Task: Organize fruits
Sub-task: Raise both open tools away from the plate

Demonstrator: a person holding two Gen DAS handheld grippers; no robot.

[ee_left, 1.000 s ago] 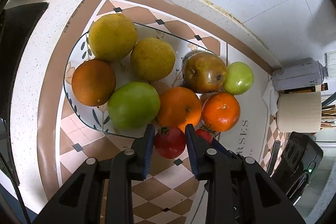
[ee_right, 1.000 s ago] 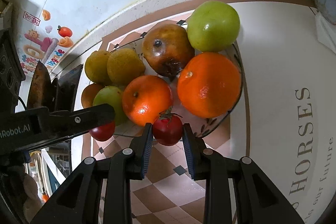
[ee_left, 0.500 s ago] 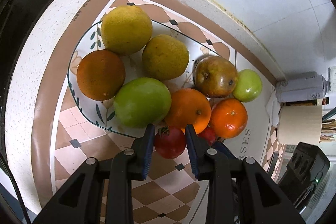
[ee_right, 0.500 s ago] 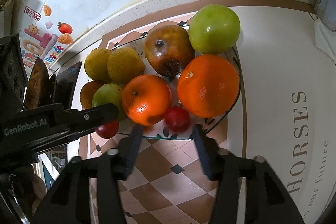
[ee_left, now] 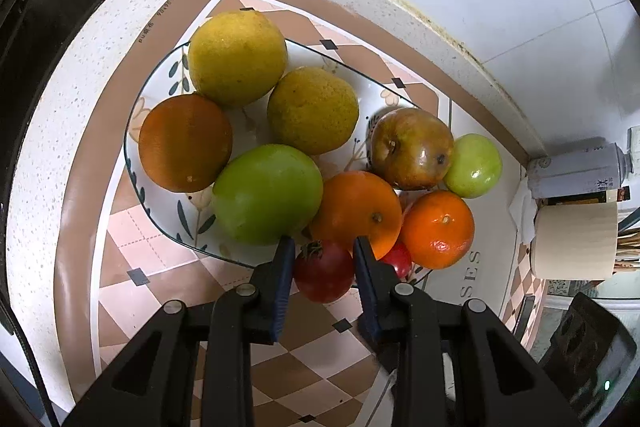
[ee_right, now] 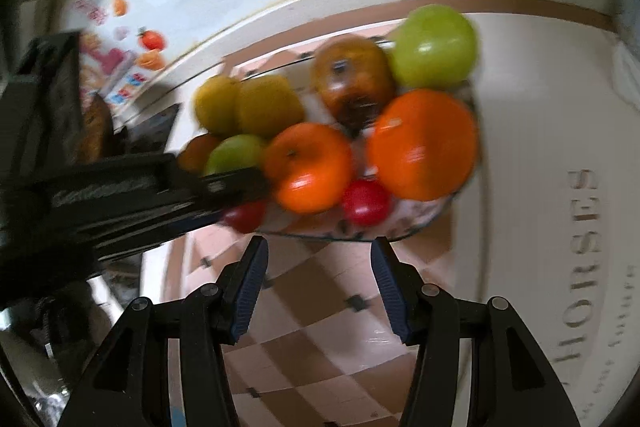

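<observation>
A white leaf-patterned plate (ee_left: 168,203) holds several fruits: yellow citrus (ee_left: 236,57), green apples (ee_left: 266,193), oranges (ee_left: 356,211) and a brown pear-like fruit (ee_left: 410,147). My left gripper (ee_left: 323,263) is shut on a red tomato (ee_left: 323,275) at the plate's near rim. A second red tomato (ee_right: 365,202) lies on the plate between two oranges; it also shows in the left wrist view (ee_left: 396,259). My right gripper (ee_right: 318,265) is open and empty, just short of the plate (ee_right: 424,215). The right wrist view is blurred.
The plate sits on a checkered mat (ee_left: 280,367) on a speckled counter against a white tiled wall. A paper roll (ee_left: 574,239), a can (ee_left: 576,169) and a black device (ee_left: 588,351) stand at the right. A dark hob (ee_left: 48,27) lies to the left.
My right gripper opened, left its tomato on the plate and drew back from it. My left gripper moved nearer the plate, still shut on its tomato.
</observation>
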